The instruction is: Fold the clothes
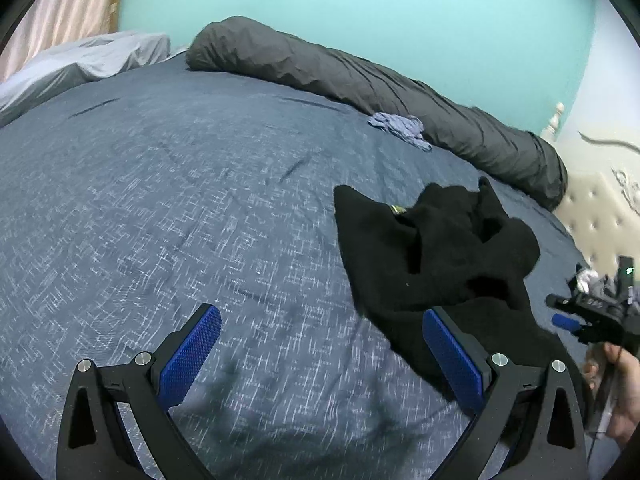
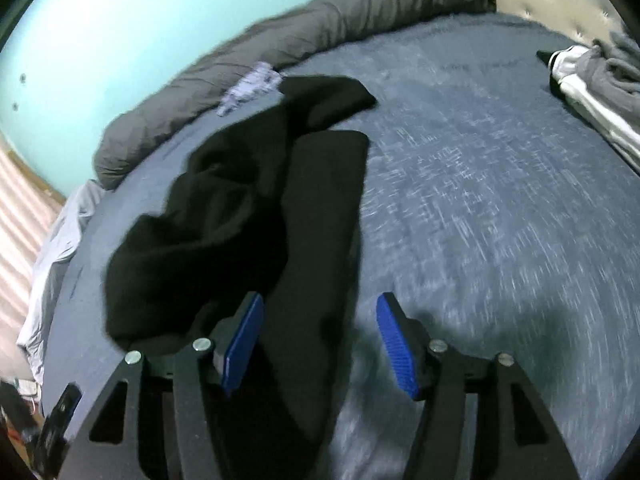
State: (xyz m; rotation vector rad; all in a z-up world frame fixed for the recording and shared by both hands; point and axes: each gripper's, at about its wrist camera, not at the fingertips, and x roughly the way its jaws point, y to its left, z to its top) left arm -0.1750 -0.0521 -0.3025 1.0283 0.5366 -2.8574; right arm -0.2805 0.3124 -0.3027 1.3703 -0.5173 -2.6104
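R gripper [image 2: 320,344] open – black garment [image 2: 256,208] between

Hidden, cropped and smeared parts across both wrist views
In the left wrist view the black garment [image 1: 436,252] runs under the left gripper's [image 1: 322,354] right finger, so its near end is covered, and a small yellowish item [image 1: 398,209] in its folds is too small to identify; the right gripper [image 1: 576,322] and the hand [image 1: 622,392] holding it are cut by the frame edge, jaw spacing unreadable. In the right wrist view motion blur smears the bedspread [image 2: 500,220], the garment's near end disappears beneath the right gripper [image 2: 320,344], and the grey and white clothes [image 2: 596,80] are cropped at the right edge
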